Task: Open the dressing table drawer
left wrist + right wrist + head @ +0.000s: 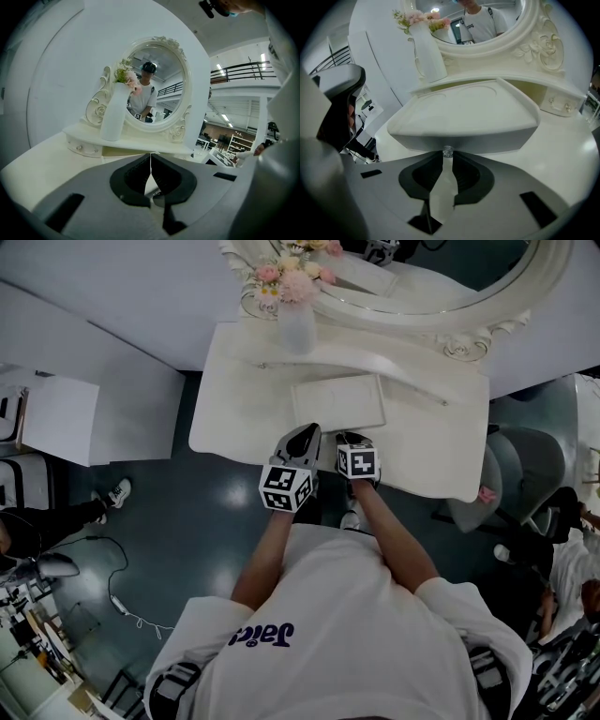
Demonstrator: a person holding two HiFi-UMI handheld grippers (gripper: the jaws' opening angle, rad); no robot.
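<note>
A shallow white drawer (339, 401) (464, 108) juts forward from under the mirror's shelf, over the top of the dressing table (234, 418). Its small clear knob (447, 151) sits on the grey front face. My right gripper (447, 156) (354, 444) is at that front, tilted down, with its jaws shut on the knob at their tips. My left gripper (151, 158) (303, 439) hovers just to its left above the table's front edge. Its jaws are shut with nothing between them.
A white vase of pink flowers (295, 322) (114, 117) stands on the shelf left of the oval mirror (441, 277). Small side drawers with knobs (557, 104) flank the centre. A grey chair (525, 465) is at the right, a white cabinet (56, 418) at the left.
</note>
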